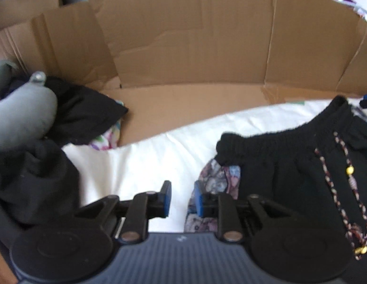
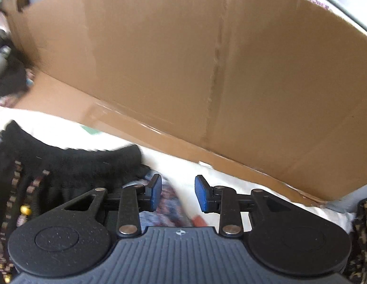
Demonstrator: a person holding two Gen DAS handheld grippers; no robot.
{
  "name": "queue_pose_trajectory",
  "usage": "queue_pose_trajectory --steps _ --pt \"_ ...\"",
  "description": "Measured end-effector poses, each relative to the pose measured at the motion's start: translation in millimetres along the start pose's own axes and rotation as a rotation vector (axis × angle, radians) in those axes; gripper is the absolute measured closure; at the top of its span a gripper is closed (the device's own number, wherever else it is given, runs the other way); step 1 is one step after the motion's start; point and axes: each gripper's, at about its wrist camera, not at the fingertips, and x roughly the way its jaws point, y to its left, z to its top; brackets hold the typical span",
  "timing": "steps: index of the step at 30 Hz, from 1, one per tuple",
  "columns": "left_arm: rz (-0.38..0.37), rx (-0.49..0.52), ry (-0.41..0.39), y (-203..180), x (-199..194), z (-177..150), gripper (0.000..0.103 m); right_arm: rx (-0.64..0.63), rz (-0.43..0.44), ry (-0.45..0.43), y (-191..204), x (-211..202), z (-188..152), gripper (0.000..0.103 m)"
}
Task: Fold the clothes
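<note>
- Cardboard wall [image 1: 188, 47] fills the upper frame in both views; keep your folds on the white sheet [image 1: 140, 156] in front of it.
- Black garment [image 1: 289, 165], with its elastic waistband and braided drawstring [image 1: 334, 189], lies at right in the left wrist view, over a patterned fabric [image 1: 216, 175].
- Your left gripper [image 1: 182, 200] is spread, pinching nothing, beside the waistband corner.
- Your right gripper [image 2: 178, 193] is likewise parted and empty by the opposite corner.
- Square the waistband and tuck the drawstring in before the next fold, I'd judge.
</note>
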Motion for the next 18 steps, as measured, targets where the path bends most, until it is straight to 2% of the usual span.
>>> queue_pose_trajectory --steps 4,8,11,14,18 --pt "-0.036 -0.023 -0.028 -3 -11 3 0.08 0.003 0.077 -0.034 11 -5 -6 0.066" --pt "-0.067 -0.002 0.016 -22 -6 -5 0.08 -0.002 0.085 0.021 25 4 -22 0.066" --pt "-0.043 0.044 0.098 -32 3 -20 0.08 0.019 0.043 0.065 24 9 -34 0.062" --pt "-0.029 0.037 0.109 -30 -3 -30 0.08 0.033 0.038 0.086 19 3 -40 0.062" --pt "-0.004 0.003 0.108 -25 -29 -33 0.08 0.075 0.052 0.084 13 -36 -38 0.062"
